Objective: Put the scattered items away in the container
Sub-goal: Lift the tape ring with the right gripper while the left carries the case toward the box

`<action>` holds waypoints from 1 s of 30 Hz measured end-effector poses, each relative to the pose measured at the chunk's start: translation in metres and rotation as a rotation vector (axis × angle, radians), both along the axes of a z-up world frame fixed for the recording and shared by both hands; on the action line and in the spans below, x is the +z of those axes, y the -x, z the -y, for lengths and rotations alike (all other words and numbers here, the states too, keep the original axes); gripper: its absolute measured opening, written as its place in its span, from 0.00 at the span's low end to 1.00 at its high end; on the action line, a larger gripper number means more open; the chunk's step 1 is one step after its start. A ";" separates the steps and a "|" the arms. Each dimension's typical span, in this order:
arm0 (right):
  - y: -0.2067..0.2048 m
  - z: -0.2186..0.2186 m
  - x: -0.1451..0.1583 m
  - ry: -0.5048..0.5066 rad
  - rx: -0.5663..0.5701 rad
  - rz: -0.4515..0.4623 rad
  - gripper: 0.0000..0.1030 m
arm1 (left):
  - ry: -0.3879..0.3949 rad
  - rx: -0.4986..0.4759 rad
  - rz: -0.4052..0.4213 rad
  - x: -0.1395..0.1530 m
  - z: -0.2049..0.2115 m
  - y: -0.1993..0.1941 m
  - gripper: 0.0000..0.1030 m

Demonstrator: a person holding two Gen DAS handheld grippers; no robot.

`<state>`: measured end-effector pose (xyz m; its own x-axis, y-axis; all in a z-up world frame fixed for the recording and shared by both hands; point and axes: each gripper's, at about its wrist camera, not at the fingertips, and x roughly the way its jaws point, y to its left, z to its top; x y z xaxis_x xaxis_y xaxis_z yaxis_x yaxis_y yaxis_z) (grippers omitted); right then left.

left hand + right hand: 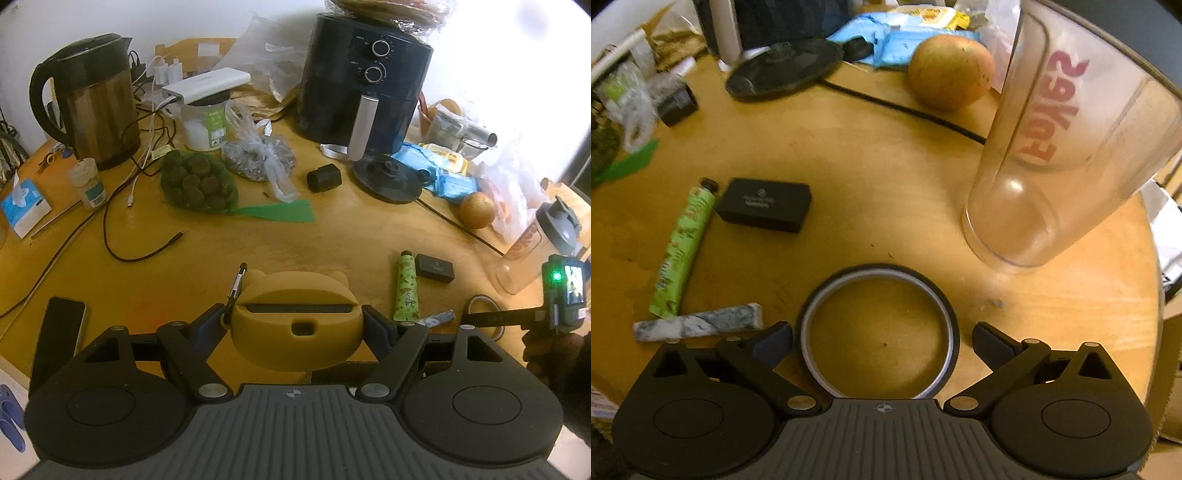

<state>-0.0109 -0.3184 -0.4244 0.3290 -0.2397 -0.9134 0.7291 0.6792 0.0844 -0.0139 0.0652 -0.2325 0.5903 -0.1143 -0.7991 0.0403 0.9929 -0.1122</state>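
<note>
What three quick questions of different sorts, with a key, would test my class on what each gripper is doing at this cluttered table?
1. True or false: the left gripper holds a yellow case.
2. The tape ring between the right gripper's fingers is: A) squeezed by the pads, B) flat on the table, untouched, C) in the clear cup.
3. Fill in: beside the green tube lies a small black ____.

Key: 1 true; 2 B; 3 box.
</note>
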 end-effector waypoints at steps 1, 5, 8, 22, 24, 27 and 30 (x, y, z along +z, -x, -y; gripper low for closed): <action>0.000 -0.001 0.000 0.001 -0.009 0.001 1.00 | 0.000 0.001 0.001 0.000 -0.001 0.000 0.75; 0.001 -0.001 0.002 0.000 -0.047 0.003 0.95 | -0.001 0.002 0.003 0.001 -0.002 0.002 0.75; 0.002 0.002 0.006 -0.003 -0.063 0.002 0.89 | 0.000 0.001 0.004 0.002 -0.002 0.002 0.75; 0.024 -0.015 0.055 0.036 -0.043 0.112 0.88 | 0.009 -0.040 0.013 0.005 0.003 0.007 0.75; 0.027 -0.022 0.067 0.042 -0.034 0.133 0.88 | 0.010 -0.047 0.016 0.007 0.004 0.008 0.75; 0.031 -0.033 0.084 0.044 -0.019 0.161 0.88 | 0.012 -0.060 0.019 0.008 0.006 0.010 0.75; 0.035 -0.046 0.101 0.046 -0.001 0.189 0.88 | 0.015 -0.074 0.018 0.007 0.009 0.014 0.75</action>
<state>-0.0459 -0.2721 -0.3237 0.4932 -0.2803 -0.8235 0.7037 0.6851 0.1882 -0.0275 0.0561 -0.2254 0.5937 -0.1699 -0.7866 0.1156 0.9853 -0.1255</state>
